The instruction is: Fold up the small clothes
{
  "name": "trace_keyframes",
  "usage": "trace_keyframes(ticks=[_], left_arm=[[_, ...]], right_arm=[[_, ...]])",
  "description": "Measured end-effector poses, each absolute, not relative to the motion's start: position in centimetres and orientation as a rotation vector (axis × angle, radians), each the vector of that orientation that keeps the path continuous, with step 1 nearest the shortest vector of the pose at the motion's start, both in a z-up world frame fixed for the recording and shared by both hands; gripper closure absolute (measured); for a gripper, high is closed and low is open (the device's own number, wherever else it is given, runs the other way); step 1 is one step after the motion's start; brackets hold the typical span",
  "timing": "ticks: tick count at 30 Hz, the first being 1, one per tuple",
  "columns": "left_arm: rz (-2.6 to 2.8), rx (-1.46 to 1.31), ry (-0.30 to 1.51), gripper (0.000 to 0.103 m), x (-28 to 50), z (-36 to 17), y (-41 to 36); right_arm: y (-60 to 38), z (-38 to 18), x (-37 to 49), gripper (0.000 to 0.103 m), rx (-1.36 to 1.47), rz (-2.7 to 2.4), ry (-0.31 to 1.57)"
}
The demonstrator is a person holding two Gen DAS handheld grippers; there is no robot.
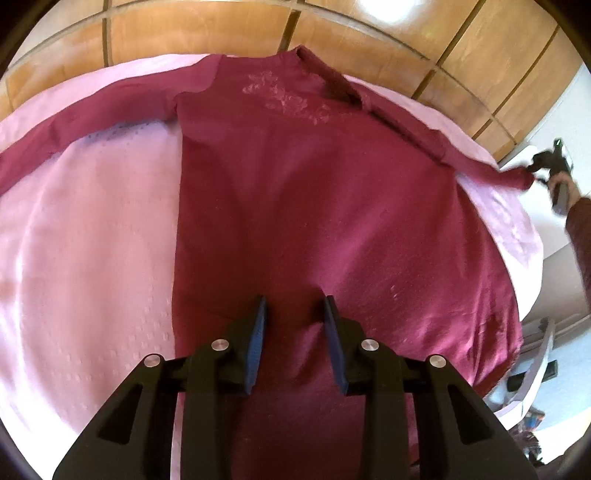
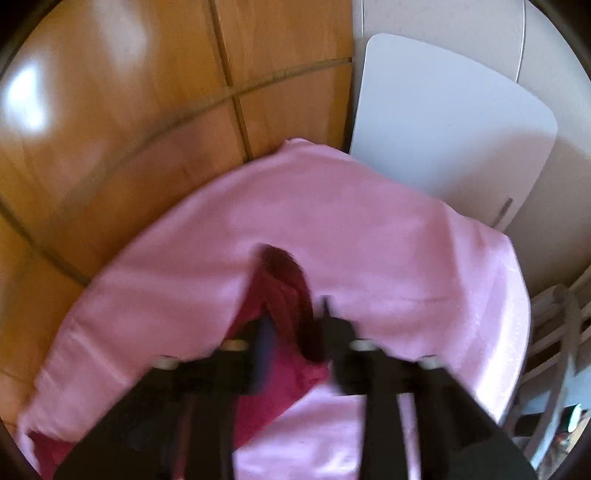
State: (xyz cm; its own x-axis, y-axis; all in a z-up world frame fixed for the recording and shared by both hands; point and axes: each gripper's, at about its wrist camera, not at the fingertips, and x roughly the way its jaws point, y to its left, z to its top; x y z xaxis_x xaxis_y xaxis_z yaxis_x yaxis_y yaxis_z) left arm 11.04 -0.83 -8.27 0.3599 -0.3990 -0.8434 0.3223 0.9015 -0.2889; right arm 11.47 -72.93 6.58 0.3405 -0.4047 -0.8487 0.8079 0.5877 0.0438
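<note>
Left sleeve lies flat on pink cloth. Maroon shirt is spread face-up, collar toward the wooden panels. Left gripper hovers over the hem, jaws apart, holding nothing. Right gripper sits at the right sleeve cuff, fabric between fingers; blurred, cannot tell whether clamped. White board beyond.
</note>
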Motion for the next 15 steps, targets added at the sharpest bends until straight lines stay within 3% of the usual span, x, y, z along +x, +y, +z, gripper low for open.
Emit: trace_keyframes(ticks=[7, 12, 15], left_arm=[[-0.475, -0.124, 1.103, 0.073, 11.8, -8.5, -0.6], [-0.485, -0.144, 1.1, 0.068, 11.7, -9.0, -0.6], [-0.488, -0.165, 1.097, 0.067, 11.6, -9.1, -0.4]], right_arm=[[-62.7, 3.7, 7.9, 0.044, 0.564, -0.345, 0.952], [-53.6, -1.3, 8.0, 0.039, 0.828, 0.076, 1.015], [-51.6, -4.2, 9.5, 0.04, 0.922, 0.066, 1.02]])
